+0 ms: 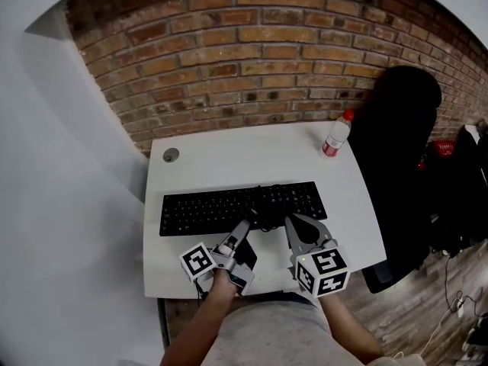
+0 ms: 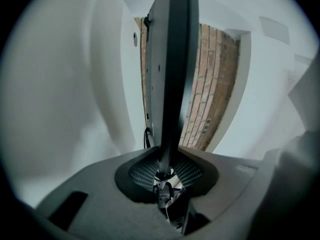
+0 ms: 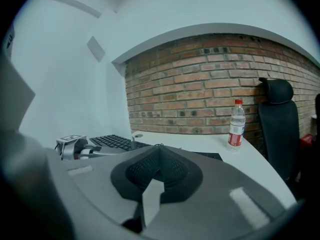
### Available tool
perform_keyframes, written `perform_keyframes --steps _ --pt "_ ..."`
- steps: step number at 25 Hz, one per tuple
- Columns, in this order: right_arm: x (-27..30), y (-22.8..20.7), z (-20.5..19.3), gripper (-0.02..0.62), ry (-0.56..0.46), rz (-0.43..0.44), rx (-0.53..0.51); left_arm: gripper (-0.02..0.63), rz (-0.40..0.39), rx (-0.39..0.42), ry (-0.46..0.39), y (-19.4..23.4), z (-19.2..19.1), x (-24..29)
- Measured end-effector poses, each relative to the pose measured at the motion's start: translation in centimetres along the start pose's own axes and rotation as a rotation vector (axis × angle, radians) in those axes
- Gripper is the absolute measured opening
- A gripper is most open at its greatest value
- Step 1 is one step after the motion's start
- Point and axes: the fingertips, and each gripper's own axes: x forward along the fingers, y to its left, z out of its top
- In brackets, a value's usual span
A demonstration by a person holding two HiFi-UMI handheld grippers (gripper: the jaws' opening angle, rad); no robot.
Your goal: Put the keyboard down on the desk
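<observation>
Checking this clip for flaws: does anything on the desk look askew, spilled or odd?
One thing: a dark tangle, likely the cable, sits on the keys of the keyboard. It lies roughly square to the desk, its near edge clamped by the left gripper; the bottle stands upright.

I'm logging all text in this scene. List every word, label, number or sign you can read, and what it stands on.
No text here can be read.
Water bottle, red label: print too small to read.
Keyboard, key legends: too small to read.
Marker cubes: black-and-white square patterns only, no words.
</observation>
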Motion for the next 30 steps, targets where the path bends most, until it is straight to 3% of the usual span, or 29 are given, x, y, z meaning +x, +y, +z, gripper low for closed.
perform_keyframes --steps 14,30 --pt "4.9 -6.1 -1.4 0.008 0.076 0.025 0.022 0.086 0.083 -0.039 -0.047 5.4 2.1 5.9" --pt "7.2 -5.9 -3.1 0.009 0.134 0.067 0.031 0.080 0.110 -0.110 -0.049 7.3 3.2 6.5"
